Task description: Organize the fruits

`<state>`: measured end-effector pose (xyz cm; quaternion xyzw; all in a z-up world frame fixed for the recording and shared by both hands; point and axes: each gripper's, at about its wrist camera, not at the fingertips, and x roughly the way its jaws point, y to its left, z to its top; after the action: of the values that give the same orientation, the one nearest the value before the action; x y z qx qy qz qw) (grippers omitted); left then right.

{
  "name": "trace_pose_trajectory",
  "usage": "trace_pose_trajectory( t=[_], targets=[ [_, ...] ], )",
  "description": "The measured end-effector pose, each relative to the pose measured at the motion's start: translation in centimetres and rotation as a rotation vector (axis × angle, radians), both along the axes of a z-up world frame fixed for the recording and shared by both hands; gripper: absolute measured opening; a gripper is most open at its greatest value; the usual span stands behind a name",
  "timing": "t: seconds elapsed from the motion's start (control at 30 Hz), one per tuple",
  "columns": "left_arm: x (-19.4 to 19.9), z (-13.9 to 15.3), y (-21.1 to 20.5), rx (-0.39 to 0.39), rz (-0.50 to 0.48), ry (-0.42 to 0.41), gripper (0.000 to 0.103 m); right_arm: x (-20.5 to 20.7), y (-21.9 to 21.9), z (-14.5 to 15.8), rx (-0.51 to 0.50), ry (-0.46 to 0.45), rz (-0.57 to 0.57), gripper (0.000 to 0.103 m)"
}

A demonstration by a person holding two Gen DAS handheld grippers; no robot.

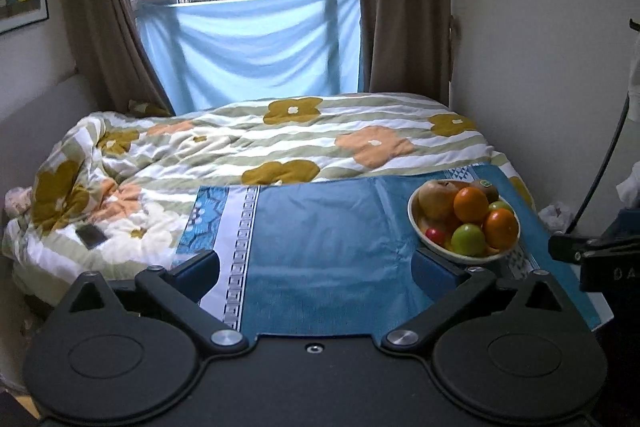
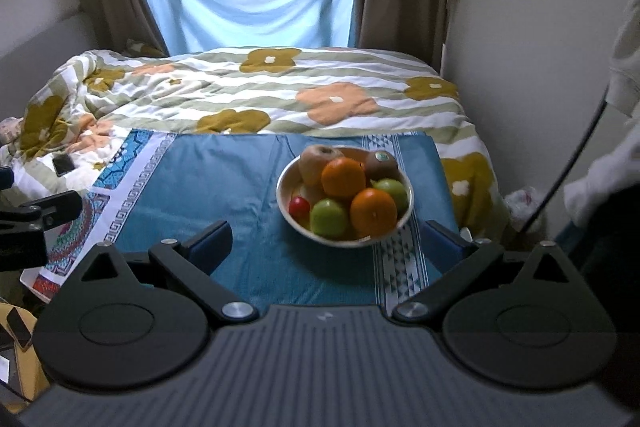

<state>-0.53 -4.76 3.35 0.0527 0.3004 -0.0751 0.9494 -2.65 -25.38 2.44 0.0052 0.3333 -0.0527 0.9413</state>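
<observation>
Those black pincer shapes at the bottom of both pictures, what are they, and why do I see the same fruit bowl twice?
They are two hand-held grabbers, one in each of a person's hands, with a camera on each looking forward along its two fingers. One picture comes from the left gripper, the other from the right gripper. Both stand open and hold nothing. Ahead lies a blue cloth spread at the foot of a bed with a flowered quilt. On the cloth sits a white bowl piled with fruit: two oranges, green apples, a kiwi and a small red fruit.
</observation>
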Motion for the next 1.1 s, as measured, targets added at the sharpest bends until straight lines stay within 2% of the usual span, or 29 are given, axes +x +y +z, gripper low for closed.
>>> trace_pose_trajectory(
  t=[0.23, 1.1],
  targets=[
    [-1.3, -0.3, 1.1, 0.000, 0.007, 0.001, 0.103, -1.1, 1.0, -0.8, 0.045, 0.024, -0.018, 0.103],
    [-1.1, -0.8, 1.6, -0.001, -0.013, 0.006, 0.103, -0.7, 1.6, -1.2, 0.057, 0.046, -0.036, 0.103]
  ],
)
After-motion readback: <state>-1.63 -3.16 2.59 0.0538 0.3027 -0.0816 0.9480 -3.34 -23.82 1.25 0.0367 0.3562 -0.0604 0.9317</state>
